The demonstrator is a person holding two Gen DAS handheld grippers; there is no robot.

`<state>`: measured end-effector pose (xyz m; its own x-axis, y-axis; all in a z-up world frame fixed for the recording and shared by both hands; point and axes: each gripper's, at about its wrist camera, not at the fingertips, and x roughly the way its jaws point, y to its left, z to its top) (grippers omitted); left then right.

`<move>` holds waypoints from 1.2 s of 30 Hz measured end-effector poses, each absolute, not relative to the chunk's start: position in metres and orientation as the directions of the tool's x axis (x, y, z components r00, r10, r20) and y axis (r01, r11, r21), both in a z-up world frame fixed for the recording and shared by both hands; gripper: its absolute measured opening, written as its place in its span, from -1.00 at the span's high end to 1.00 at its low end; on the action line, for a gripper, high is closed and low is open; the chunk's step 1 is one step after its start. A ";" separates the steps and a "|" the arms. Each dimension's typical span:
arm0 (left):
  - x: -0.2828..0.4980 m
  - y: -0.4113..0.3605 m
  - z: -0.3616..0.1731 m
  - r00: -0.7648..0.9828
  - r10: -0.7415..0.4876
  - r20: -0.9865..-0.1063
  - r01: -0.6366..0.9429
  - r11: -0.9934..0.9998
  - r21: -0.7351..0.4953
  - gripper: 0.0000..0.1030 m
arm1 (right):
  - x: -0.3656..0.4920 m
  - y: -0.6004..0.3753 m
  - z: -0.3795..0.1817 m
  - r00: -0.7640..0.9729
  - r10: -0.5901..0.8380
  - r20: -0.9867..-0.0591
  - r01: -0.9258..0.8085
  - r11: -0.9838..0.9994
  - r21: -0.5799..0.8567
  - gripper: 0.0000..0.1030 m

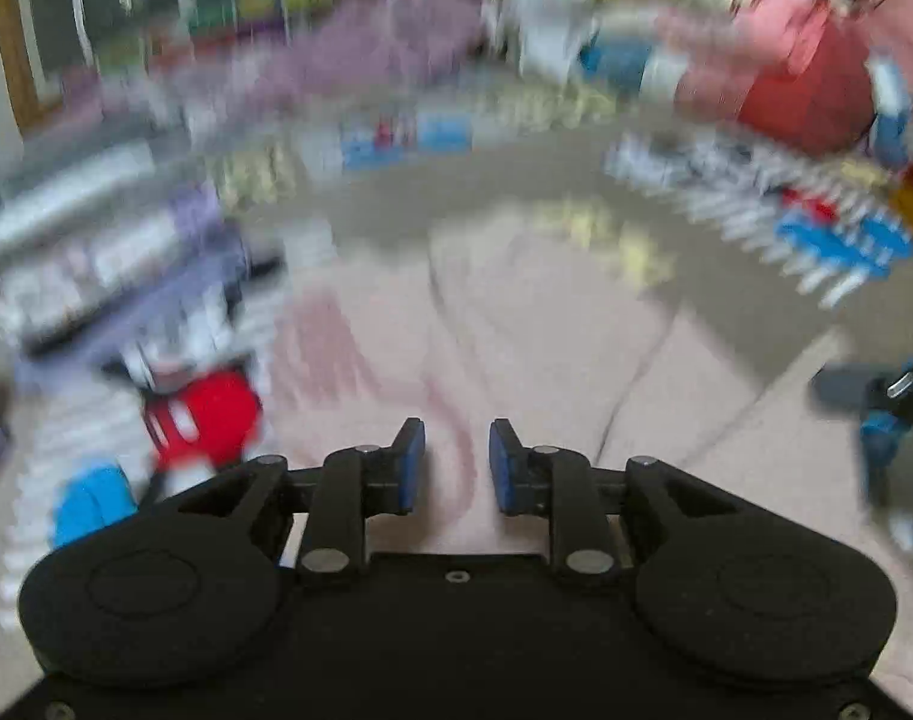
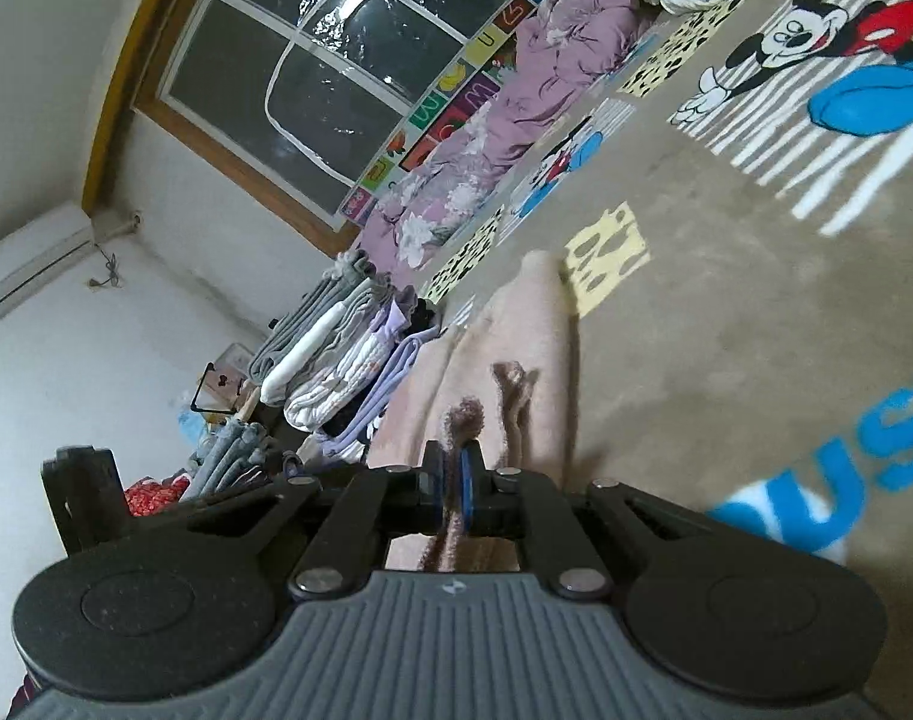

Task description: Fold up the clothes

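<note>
A pale pink garment [image 1: 516,330] lies spread on the printed bed cover; the left wrist view is blurred by motion. My left gripper [image 1: 456,462] is open and empty just above the garment's near part. My right gripper [image 2: 453,480] is shut on an edge of the pink garment [image 2: 516,324], with a brownish fuzzy trim [image 2: 465,414] sticking out past the blue pads. The right gripper also shows at the right edge of the left wrist view [image 1: 882,414].
The tan cover with cartoon-mouse prints [image 2: 756,276] fills the bed. A stack of folded clothes [image 2: 342,354] sits at the far edge, a crumpled purple quilt [image 2: 504,120] beyond it, under a window [image 2: 312,72]. A person in pink and red [image 1: 804,78] sits at the right.
</note>
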<state>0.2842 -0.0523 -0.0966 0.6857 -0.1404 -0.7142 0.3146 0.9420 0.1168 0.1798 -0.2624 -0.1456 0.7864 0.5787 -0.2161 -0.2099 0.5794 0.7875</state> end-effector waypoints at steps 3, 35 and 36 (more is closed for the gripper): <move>0.282 -0.038 -0.095 0.678 -0.184 -0.711 0.318 0.946 0.058 0.48 | 0.179 -0.259 -0.147 0.785 0.577 -0.224 -0.219 0.598 0.771 0.85; 0.061 -0.009 -0.092 0.708 -0.475 -0.523 0.567 0.823 0.020 -0.25 | 0.176 -0.246 -0.131 0.801 0.504 -0.323 -0.159 0.700 0.697 0.31; 0.059 -0.011 -0.096 0.705 -0.475 -0.527 0.577 0.816 0.038 -0.25 | 0.177 -0.242 -0.127 0.795 0.508 -0.332 -0.170 0.711 0.682 0.36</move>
<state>0.0590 -0.0107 -0.0959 0.7053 -0.4746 -0.5265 0.5770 0.8159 0.0375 0.1774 -0.2425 -0.1271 0.7952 0.5076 -0.3318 -0.1696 0.7115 0.6819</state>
